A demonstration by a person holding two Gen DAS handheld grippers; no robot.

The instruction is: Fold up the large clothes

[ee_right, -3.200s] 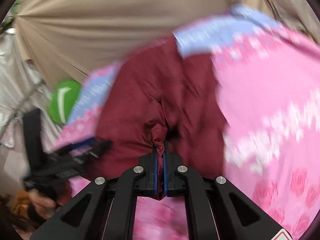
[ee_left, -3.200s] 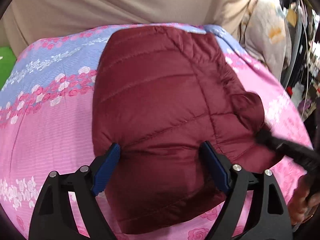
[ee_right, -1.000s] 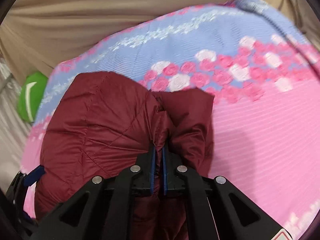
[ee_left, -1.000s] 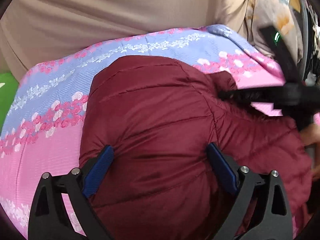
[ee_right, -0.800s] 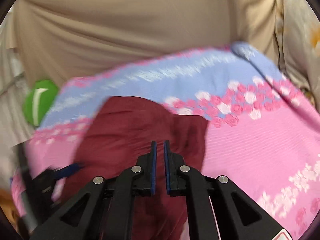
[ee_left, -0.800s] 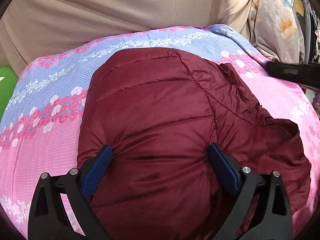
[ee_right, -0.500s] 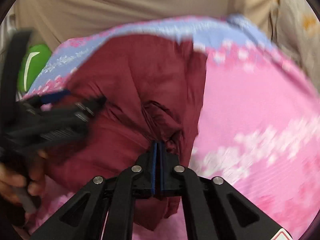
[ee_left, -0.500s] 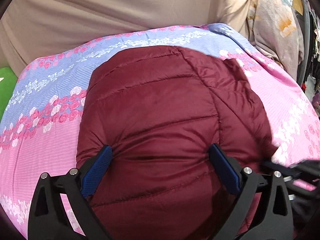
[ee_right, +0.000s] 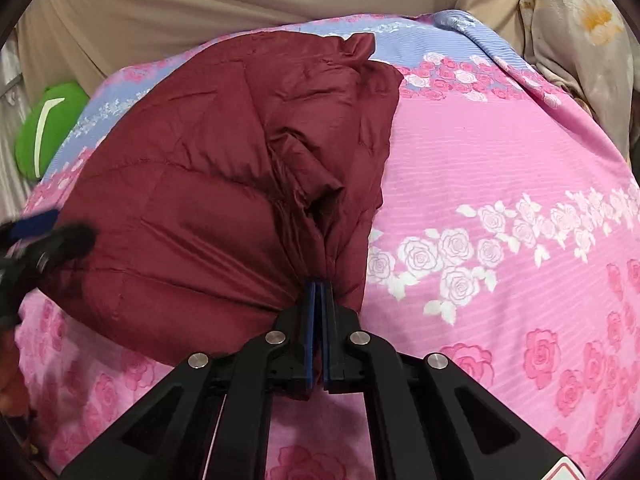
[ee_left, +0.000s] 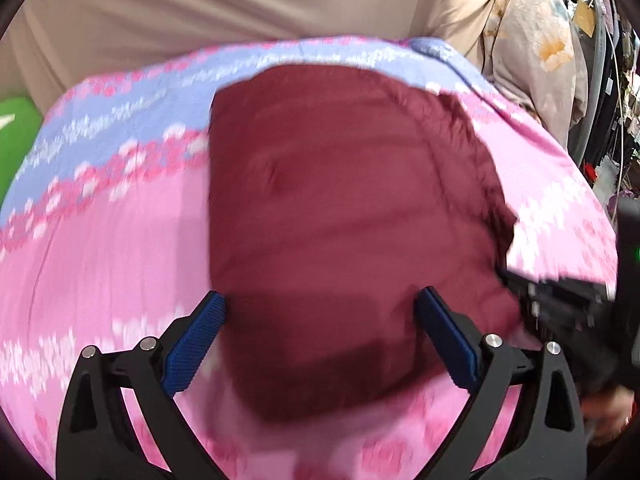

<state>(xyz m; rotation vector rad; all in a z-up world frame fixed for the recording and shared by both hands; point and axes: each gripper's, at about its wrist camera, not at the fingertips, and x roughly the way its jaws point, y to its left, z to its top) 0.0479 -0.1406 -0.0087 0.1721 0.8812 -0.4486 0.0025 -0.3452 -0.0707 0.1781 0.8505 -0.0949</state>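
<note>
A maroon quilted jacket (ee_left: 340, 220) lies bunched on a pink and blue flowered bedsheet (ee_left: 100, 240). My left gripper (ee_left: 320, 320) is open, its blue pads (ee_left: 200, 336) straddling the jacket's near part; nothing is pinched. In this blurred view the right gripper (ee_left: 560, 300) shows at the right edge, by the jacket's side. In the right wrist view my right gripper (ee_right: 319, 292) is shut on a gathered fold at the near right edge of the jacket (ee_right: 200, 200). The left gripper (ee_right: 36, 240) appears blurred at the far left.
The bedsheet (ee_right: 500, 160) spreads out to the right of the jacket. A beige cloth wall (ee_right: 240, 8) backs the bed. A green cushion (ee_right: 48, 128) sits at the left, and a pale flowered cloth (ee_right: 580, 40) hangs at the right. A hand (ee_left: 608, 420) holds the right gripper.
The right gripper let go of the far fold, swung back to the jacket's near right edge and shut on a fold there. In the left wrist view the jacket now sits further right.
</note>
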